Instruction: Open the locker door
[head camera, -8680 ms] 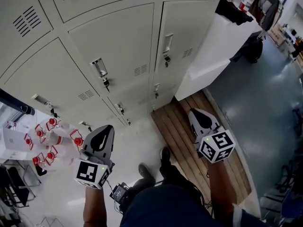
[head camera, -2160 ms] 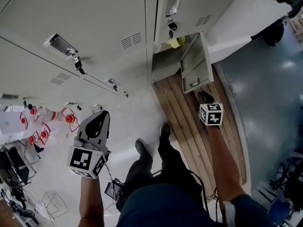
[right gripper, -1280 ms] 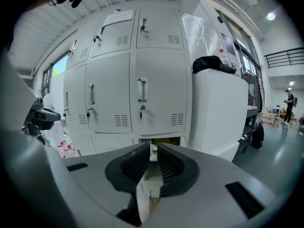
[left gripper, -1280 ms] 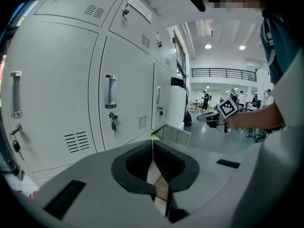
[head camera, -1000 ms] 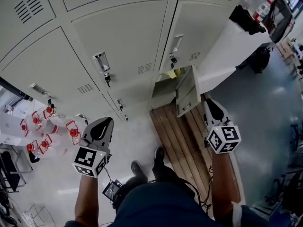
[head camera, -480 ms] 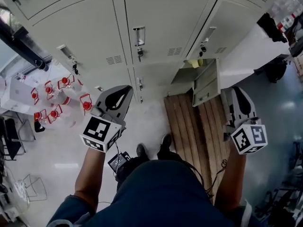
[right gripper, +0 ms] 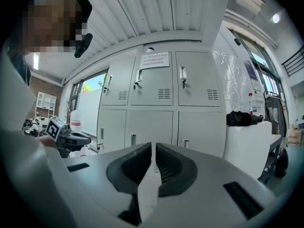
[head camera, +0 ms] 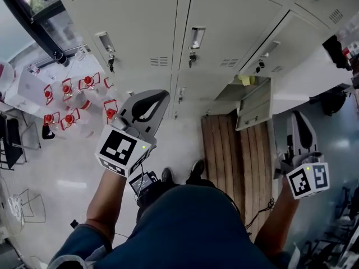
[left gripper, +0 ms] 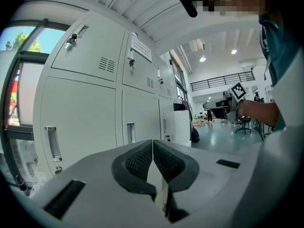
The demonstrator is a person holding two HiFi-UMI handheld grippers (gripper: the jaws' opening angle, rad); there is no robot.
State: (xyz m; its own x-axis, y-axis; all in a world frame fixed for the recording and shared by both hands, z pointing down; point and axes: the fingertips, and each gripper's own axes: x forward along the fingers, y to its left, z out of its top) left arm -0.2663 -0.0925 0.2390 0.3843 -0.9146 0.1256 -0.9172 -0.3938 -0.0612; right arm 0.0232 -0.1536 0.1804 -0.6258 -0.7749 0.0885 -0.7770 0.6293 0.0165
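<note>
The grey lockers [head camera: 185, 15] fill the top of the head view. One low locker door [head camera: 255, 106] at the right stands swung open, with something yellow [head camera: 244, 80] inside its compartment. My left gripper [head camera: 161, 97] hangs in the air left of the open door, well short of the lockers, and its jaws are shut with nothing in them [left gripper: 153, 144]. My right gripper [head camera: 298, 117] is held out to the right of the open door, apart from it. Its jaws [right gripper: 153, 148] are closing, with a narrow gap left and nothing between them.
A wooden slatted platform [head camera: 235, 150] lies on the floor in front of the open locker. Several red-capped water bottles [head camera: 78, 91] stand at the left. A white counter [head camera: 314, 72] with a black bag [head camera: 338, 50] adjoins the lockers at the right. My shoes [head camera: 197, 167] are on the floor.
The low locker door, shut in the oldest frame, now stands open. My right gripper has come away from it to the right. The view has swung left, and the left gripper has risen.
</note>
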